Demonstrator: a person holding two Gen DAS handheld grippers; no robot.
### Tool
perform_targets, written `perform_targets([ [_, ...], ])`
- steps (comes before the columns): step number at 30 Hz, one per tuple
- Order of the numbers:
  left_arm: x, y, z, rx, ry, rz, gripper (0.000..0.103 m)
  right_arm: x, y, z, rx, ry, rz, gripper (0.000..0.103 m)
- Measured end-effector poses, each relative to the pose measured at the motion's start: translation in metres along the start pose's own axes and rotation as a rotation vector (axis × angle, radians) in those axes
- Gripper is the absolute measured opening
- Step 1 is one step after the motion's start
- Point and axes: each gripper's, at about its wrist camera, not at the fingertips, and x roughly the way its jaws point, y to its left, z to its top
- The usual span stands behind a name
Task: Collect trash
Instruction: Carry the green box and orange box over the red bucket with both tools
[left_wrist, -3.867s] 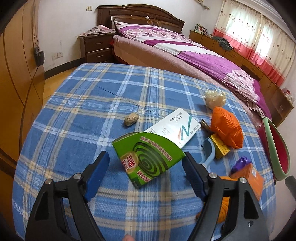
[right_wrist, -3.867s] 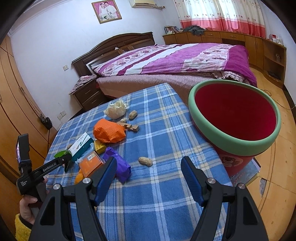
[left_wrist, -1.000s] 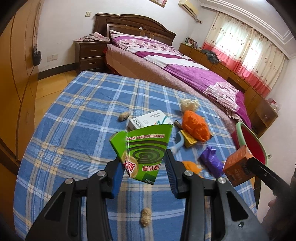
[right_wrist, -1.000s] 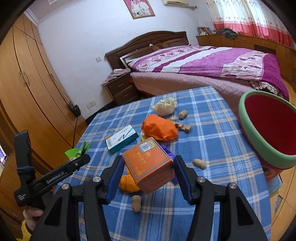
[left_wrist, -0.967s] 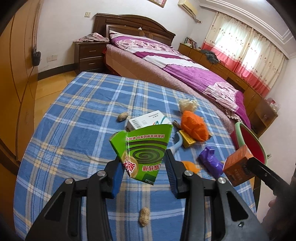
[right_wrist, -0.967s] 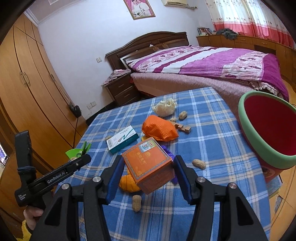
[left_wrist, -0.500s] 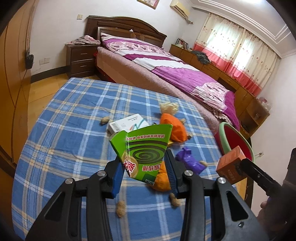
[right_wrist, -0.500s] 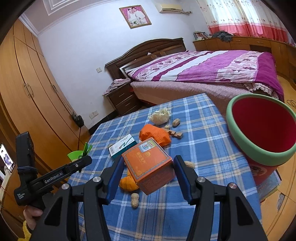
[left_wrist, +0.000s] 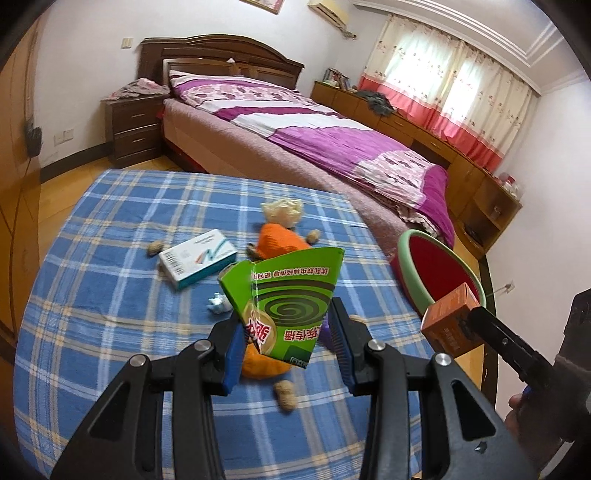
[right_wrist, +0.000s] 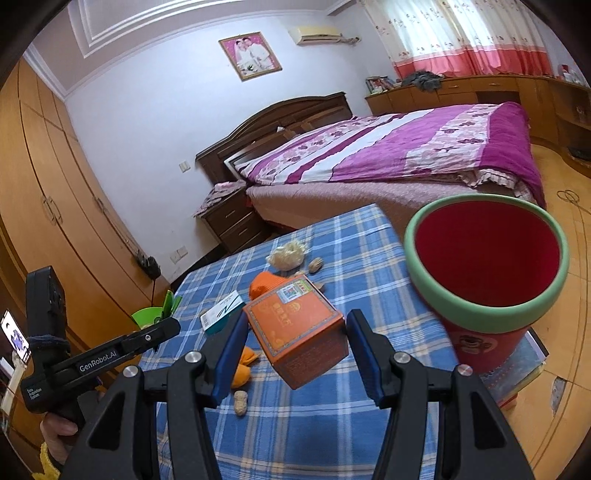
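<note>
Above the worktop (left_wrist: 110, 295), each hand-held gripper carries trash (left (left_wrist: 286, 345) green carton (left_wrist: 291, 299), right (right_wrist: 293, 341) orange box (right_wrist: 295, 328)); next, release over the bin (right_wrist: 487, 314).

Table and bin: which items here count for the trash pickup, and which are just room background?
Job:
green mosquito-coil box in left gripper
orange carton in right gripper
red bin
white medicine box
peanuts
orange net bag

Background:
bed
nightstand
wardrobe

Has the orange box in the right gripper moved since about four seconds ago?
Yes. The orange box lay on the blue plaid tablecloth then; now the right gripper holds it above the cloth, nearer the red bin.
</note>
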Motion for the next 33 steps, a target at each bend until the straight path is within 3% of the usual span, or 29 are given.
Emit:
perform_targets([
  [18,0.036,-0.093,0.011,0.159,0.036,-0.095,0.042,-0.04,-0.071,0.026,0.086,-0.122,-0.127,0.059],
  [33,0.104,-0.174,0.015,0.275,0.098,-0.195,0.042,-0.04,-0.147,0.035,0.192,-0.129,-0.241,0.059],
])
